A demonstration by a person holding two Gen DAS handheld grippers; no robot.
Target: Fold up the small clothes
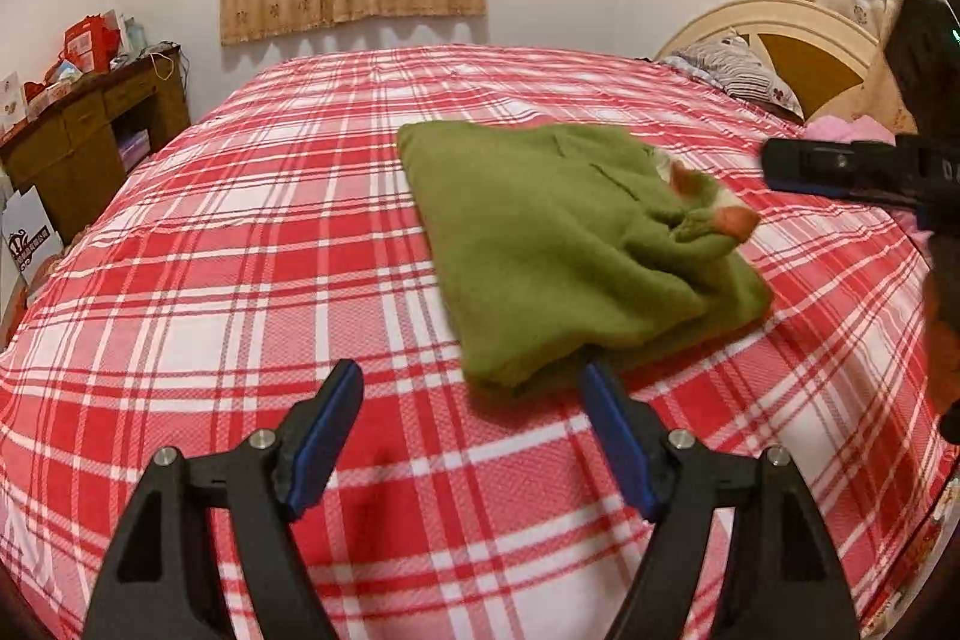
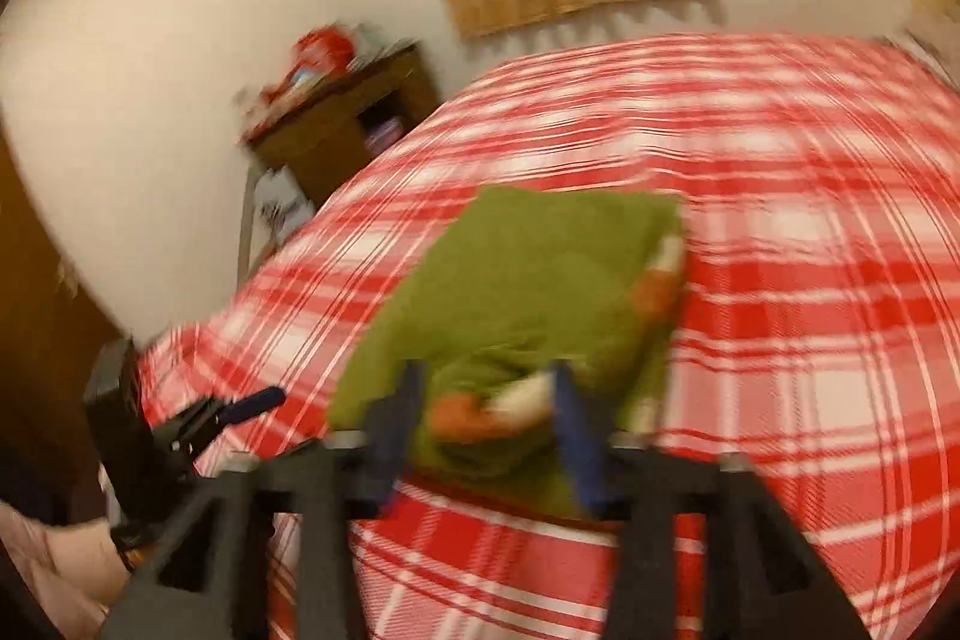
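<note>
- Both your tongs stood released: left gripper [image 1: 471,391] gaped over the plaid bedspread [image 1: 240,280].
- Right gripper [image 2: 486,400] straddled the folded green garment [image 2: 528,268], pads apart.

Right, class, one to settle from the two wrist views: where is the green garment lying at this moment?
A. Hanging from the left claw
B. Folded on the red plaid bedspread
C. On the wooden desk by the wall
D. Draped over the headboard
B: the green garment lies folded flat on the red plaid bedspread, with the left claw open and holding nothing.
</note>
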